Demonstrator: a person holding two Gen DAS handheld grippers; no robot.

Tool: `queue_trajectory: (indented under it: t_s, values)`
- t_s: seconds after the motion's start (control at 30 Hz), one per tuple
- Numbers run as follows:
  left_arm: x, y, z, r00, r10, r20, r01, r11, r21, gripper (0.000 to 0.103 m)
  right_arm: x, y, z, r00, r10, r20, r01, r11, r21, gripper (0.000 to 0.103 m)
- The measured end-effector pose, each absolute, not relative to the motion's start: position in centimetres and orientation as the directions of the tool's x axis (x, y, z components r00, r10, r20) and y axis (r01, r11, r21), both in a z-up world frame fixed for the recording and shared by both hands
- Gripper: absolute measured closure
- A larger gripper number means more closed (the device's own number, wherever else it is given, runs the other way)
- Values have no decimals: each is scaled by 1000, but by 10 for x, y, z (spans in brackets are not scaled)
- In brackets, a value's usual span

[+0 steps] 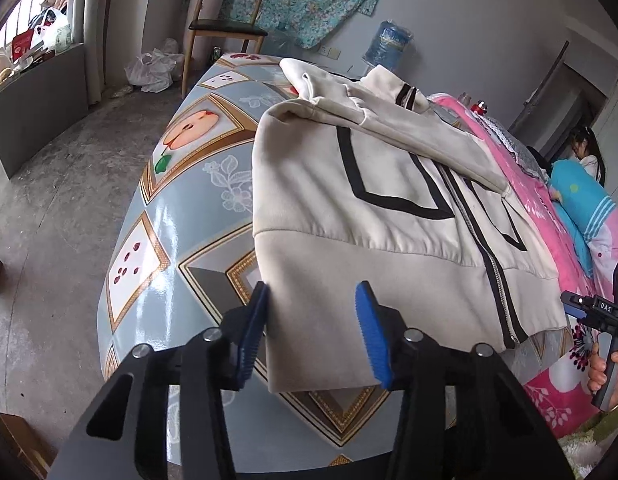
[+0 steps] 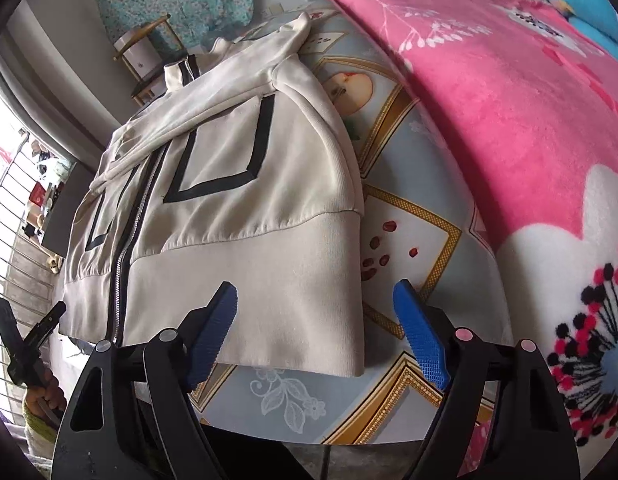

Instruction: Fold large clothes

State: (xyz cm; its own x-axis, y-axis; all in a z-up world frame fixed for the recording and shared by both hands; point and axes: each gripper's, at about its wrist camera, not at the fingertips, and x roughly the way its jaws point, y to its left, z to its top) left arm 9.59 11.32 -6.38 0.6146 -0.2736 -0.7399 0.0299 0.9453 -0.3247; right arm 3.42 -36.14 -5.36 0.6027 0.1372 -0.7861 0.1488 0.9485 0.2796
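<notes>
The right tongs are standing wide apart over the near hem corner of the cream zip jacket, which is lying on the patterned worktop; a pink blanket is spreading at two o'clock.

Daylight enters from the window, which is overexposed. Illumination is bright and even; shadows are soft. Glare streaks the tablecloth near its left edge. Fisheye distortion bends the edges; corners are black, focus apparently sharp.
</notes>
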Motion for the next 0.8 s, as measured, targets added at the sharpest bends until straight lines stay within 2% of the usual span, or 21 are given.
queue_trajectory:
  t_s: [0.1,0.2,0.4,0.57,0.67,0.8]
  values:
    - [91,121,-64,598,-302,-743,20,932,-362,79,29,-359,-55,594,161,-788,132,947,293,27]
    - [82,128,-66,583,-329,-743,13,918,-396,83,21,-357,-57,590,146,-794,129,954,271,29]
    - [89,127,-67,582,-327,-745,17,920,-391,83,27,-360,-57,612,140,-778,144,948,284,33]
    - [100,125,-68,582,-327,-744,19,921,-389,83,43,-358,-57,629,143,-764,132,949,287,39]
    - [100,125,-66,573,-316,-756,12,926,-377,83,43,-355,-58,622,152,-768,125,949,290,47]
    - [92,119,-64,567,-279,-775,16,944,-329,83,31,-353,-62,597,137,-790,124,958,260,62]
